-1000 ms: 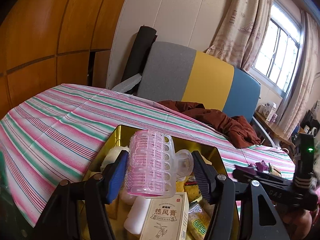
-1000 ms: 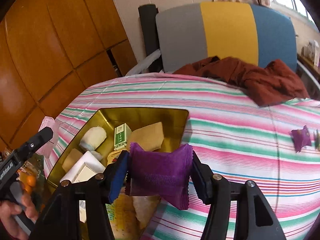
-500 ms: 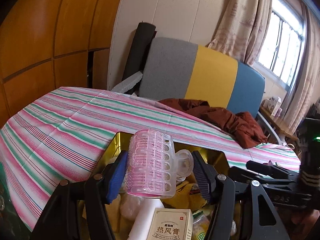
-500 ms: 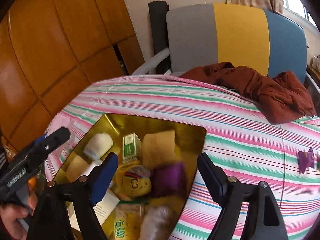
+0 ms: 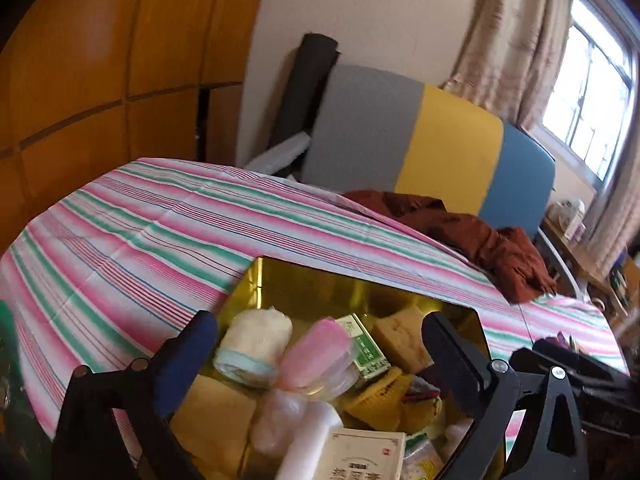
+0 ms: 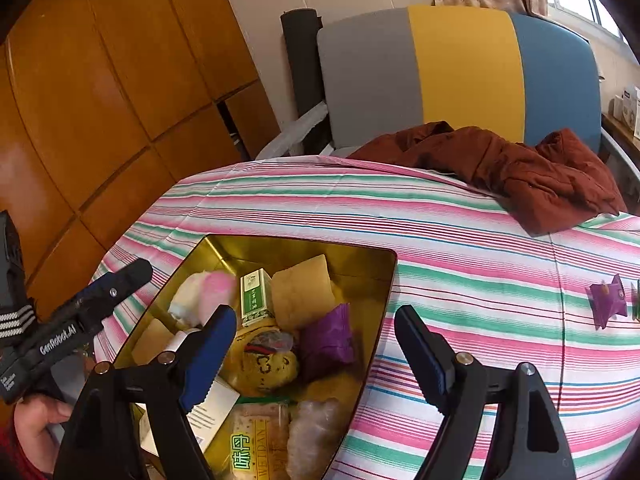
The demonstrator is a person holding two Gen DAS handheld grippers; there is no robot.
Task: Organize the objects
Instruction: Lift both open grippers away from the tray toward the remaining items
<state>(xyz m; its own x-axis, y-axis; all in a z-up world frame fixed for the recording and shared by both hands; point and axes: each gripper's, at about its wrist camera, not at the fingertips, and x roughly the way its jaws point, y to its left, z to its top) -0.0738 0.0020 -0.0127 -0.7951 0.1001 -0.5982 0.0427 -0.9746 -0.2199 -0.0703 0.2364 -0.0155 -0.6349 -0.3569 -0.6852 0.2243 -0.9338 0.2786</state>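
Note:
A gold tin (image 5: 312, 280) (image 6: 360, 256) sits on the striped cloth, full of small items. A pink hair roller (image 5: 316, 354) (image 6: 214, 292), blurred, lies in it between a white roll (image 5: 256, 340) and a green box (image 5: 362, 342). My left gripper (image 5: 320, 344) is open and empty just above the tin. A purple packet (image 6: 328, 340) lies in the tin near its right wall. My right gripper (image 6: 316, 344) is open and empty above it. The left gripper also shows in the right wrist view (image 6: 120, 280).
Another purple packet (image 6: 606, 300) lies on the cloth (image 6: 460, 240) at the right. A brown garment (image 6: 520, 168) lies at the far edge before a grey, yellow and blue panel (image 6: 460, 72). A wooden wardrobe (image 6: 100, 80) stands on the left.
My left gripper opened and let the pink hair roller drop into the tin. My right gripper let the purple packet go into the tin earlier and stays open above it.

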